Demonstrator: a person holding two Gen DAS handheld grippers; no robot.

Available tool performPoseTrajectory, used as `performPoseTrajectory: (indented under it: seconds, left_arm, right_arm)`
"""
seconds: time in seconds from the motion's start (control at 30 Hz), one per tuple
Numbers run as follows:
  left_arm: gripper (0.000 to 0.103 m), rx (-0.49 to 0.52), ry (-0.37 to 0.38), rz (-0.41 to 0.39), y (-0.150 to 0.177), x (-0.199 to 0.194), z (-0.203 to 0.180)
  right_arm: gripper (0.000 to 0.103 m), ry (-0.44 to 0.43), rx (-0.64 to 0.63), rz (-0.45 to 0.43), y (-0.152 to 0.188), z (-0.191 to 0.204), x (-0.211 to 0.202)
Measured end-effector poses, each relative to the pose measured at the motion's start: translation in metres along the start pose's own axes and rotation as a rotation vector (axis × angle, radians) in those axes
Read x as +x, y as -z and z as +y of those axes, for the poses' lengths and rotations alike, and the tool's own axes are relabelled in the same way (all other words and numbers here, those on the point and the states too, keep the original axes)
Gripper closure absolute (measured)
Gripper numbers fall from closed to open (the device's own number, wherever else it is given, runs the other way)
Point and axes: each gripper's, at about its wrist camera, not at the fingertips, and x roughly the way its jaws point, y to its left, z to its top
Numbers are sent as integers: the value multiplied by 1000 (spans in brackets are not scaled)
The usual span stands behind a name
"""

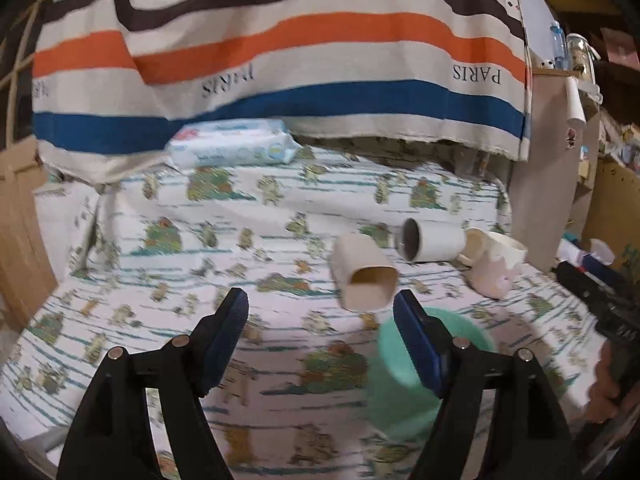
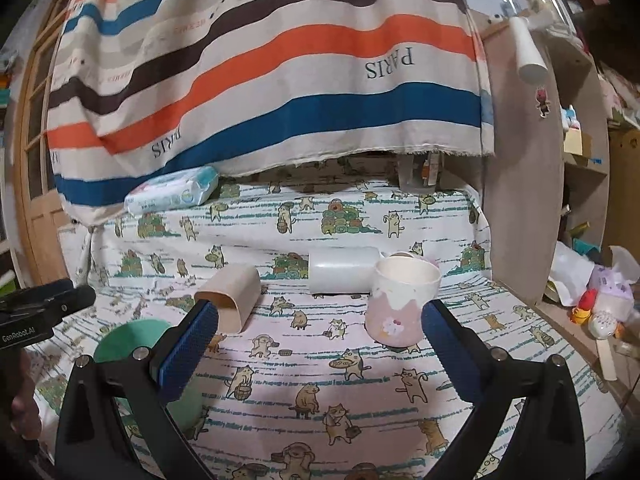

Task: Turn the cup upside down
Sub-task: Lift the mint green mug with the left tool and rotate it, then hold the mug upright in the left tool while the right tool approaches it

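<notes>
Several cups sit on the cat-print cloth (image 2: 320, 392). A pink and cream mug (image 2: 400, 304) stands upright, mouth up; it also shows in the left wrist view (image 1: 496, 264). A white cup (image 2: 344, 270) (image 1: 432, 244) lies on its side behind it. A beige squarish cup (image 2: 232, 296) (image 1: 366, 276) lies on its side, mouth toward me. A green cup (image 2: 132, 340) (image 1: 400, 380) stands upside down. My right gripper (image 2: 320, 344) is open and empty, just before the mug. My left gripper (image 1: 320, 320) is open and empty, its right finger in front of the green cup.
A wipes pack (image 2: 172, 194) lies at the back left under a hanging striped cloth (image 2: 280, 68). A shelf panel (image 2: 520, 200) stands at the right edge of the table. Toys (image 2: 600, 312) and clutter lie beyond it.
</notes>
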Motion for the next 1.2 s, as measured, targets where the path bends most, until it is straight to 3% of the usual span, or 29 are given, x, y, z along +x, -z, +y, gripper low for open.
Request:
performPoseTrajectory:
  seconds: [0.2,0.33,0.47,0.53,0.63,0.8,0.9,0.97,1.03,1.2]
  left_arm:
    - [29,-51,65,22,12,7,20]
    - [29,-36,43,41,21,12,22]
    - [32,-85,87,72,25,21,29]
    - [32,-94,98,89,25,22,31]
    - [33,-29,48,204,29,29,25]
    - [42,51,126,385,40,43,16]
    - [45,110,168,416,46,49,6]
    - [55,112,208,426,47,50,3]
    - [55,98,246,425,47,48,4]
    - [55,88,285,378,36,34,4]
  right_arm:
    - [0,-90,14,101,13,16,4]
    - [1,-155,-64,158,24,36,-3]
    - [10,-271,-111,231,33,61,-6]
    - [17,-281,-117,256,36,68,-3]
    - [22,-240,-194,296,42,81,4]
    - [31,-254,-238,371,50,79,27]
    - [35,-335,-210,399,50,67,43]
    - [35,-409,-195,428,48,62,51]
    - [35,-467,-181,437,46,57,55]
    - [35,-500,-178,397,39,56,49]
